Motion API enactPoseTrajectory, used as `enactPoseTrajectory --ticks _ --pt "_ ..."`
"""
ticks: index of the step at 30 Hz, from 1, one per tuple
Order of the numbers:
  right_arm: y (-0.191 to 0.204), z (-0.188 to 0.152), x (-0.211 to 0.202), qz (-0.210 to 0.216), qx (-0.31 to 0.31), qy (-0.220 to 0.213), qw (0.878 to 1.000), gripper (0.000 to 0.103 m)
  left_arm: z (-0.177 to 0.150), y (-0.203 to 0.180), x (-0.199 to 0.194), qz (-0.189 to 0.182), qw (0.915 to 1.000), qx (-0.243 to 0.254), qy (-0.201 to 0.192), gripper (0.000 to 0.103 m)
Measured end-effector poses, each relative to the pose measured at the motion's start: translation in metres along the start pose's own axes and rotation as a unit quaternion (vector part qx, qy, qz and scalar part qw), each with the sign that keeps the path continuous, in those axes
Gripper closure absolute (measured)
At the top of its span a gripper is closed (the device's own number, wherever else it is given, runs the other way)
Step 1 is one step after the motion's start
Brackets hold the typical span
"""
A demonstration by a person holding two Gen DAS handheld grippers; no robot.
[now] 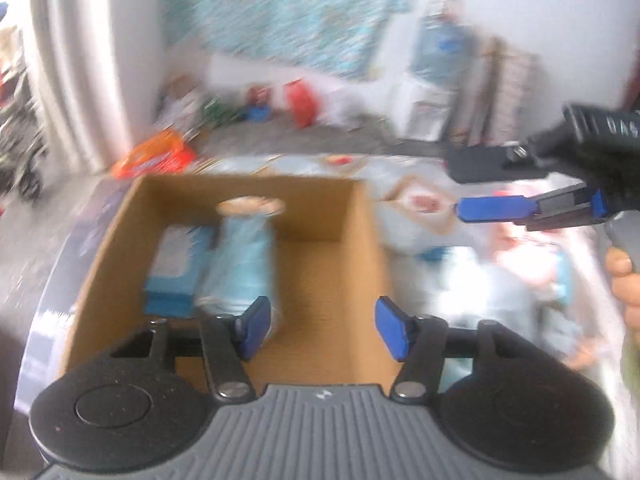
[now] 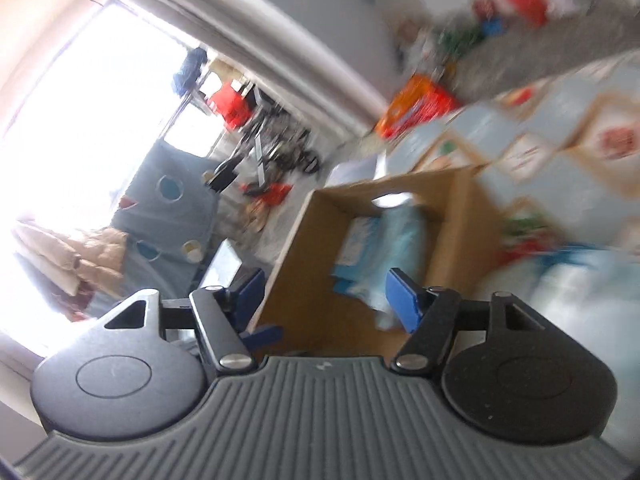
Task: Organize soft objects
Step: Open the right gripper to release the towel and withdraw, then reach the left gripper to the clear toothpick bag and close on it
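An open cardboard box point(image 1: 362, 216) sits on a patterned bed cover. Inside it lie a pale blue rolled soft bundle point(image 1: 240, 264) and a flat blue packet point(image 1: 176, 272), both at the left half. My left gripper point(image 1: 322, 328) is open and empty above the box's near edge. My right gripper point(image 1: 490, 208) shows in the left wrist view, right of the box over the bed. In the right wrist view that gripper point(image 2: 326, 300) is open and empty, and the box point(image 2: 304, 248) with the bundle point(image 2: 394, 236) lies tilted ahead. Both views are blurred.
More pale soft items point(image 1: 516, 280) lie on the bed cover point(image 1: 404, 188) right of the box. An orange packet point(image 1: 156, 156) lies on the floor beyond. Clutter and a large water bottle point(image 1: 440, 48) stand by the far wall. A bright window point(image 2: 80, 100) is at left.
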State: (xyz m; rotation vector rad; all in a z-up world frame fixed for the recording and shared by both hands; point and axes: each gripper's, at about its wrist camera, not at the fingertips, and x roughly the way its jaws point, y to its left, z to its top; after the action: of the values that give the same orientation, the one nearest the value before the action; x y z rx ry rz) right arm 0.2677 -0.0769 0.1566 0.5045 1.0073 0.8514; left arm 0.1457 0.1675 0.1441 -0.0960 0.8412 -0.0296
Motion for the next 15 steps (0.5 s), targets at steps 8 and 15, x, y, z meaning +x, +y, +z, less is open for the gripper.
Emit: enactPoseTrajectory --ticks 8,15 --pt "-0.062 -0.052 -0.174 -0.118 0.026 -0.106 0.987 0.030 -0.005 -0.114 -0.001 -0.087 0.9909 0.103 -0.006 0.029" --pt "-0.148 -0.096 -0.225 -0.155 0.114 -0.146 0.970 0.030 -0.010 -0.201 0.044 -0.129 0.9775 0.164 0.030 0.030"
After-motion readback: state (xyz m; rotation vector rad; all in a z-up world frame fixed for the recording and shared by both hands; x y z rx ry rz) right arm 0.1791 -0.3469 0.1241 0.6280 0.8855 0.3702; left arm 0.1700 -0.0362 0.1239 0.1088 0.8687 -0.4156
